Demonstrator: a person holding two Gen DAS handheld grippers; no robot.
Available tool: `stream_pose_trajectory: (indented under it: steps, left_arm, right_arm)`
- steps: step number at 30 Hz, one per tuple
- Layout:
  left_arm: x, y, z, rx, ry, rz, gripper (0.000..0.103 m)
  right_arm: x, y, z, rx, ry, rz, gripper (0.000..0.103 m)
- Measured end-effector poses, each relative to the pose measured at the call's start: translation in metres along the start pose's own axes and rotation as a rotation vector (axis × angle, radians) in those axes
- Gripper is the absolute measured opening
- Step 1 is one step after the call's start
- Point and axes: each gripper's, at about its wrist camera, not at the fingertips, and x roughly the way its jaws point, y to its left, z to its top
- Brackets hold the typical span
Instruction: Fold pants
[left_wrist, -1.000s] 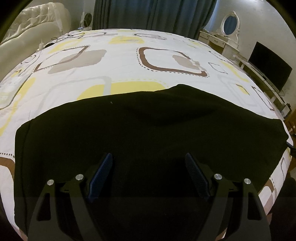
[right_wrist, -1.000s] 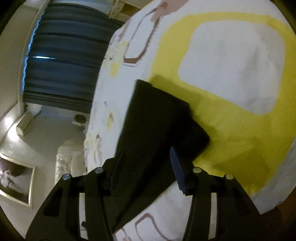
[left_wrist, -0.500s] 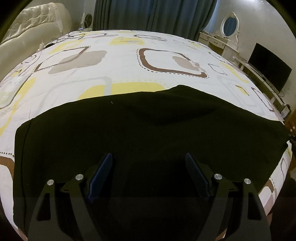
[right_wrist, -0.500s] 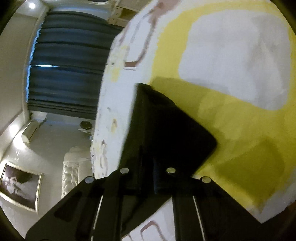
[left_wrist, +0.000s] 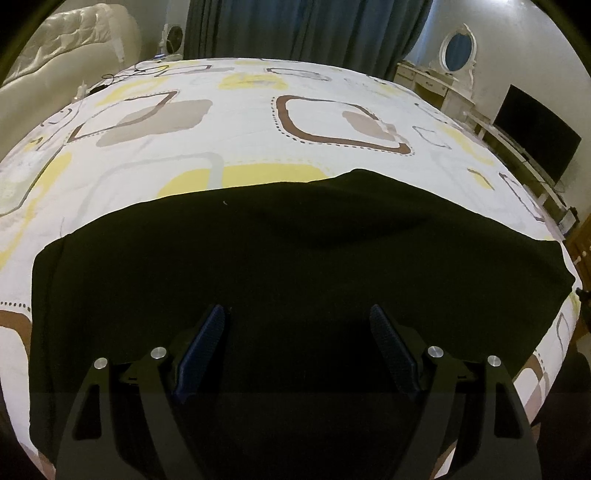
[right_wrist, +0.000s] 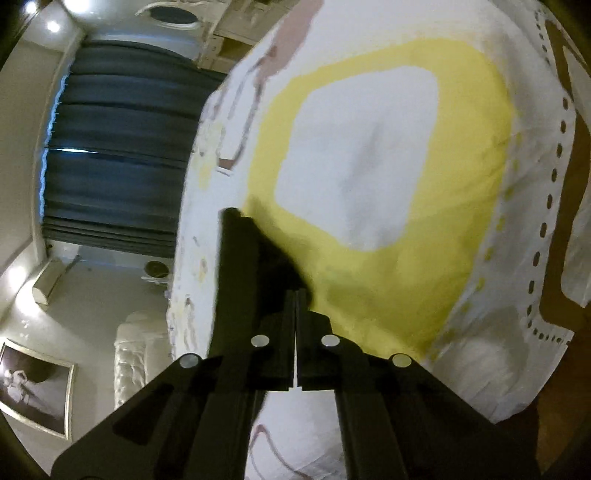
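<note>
Right gripper (right_wrist: 297, 295) clamped on the end of the black pants (left_wrist: 295, 266) just ahead of it on the bed (left_wrist: 240, 122), left gripper (left_wrist: 297, 314) wide open, empty above the cloth: grasp step; next, left pinches its end.

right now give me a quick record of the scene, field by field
surface: bed with a patterned sheet
garment: black pants spread flat across the near part of the bed
left claw: open, over the pants, nothing between its fingers
right claw: shut on a corner of the pants
fold: not yet made
</note>
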Motion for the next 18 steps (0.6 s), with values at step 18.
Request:
stream_pose_trajectory:
  steps: [18]
  left_arm:
    - [-0.027,-0.012,-0.023,-0.075,-0.087,-0.026,0.08]
  right_arm:
    - [0.122,0.056,-0.099,0.012,0.34,0.092,0.027]
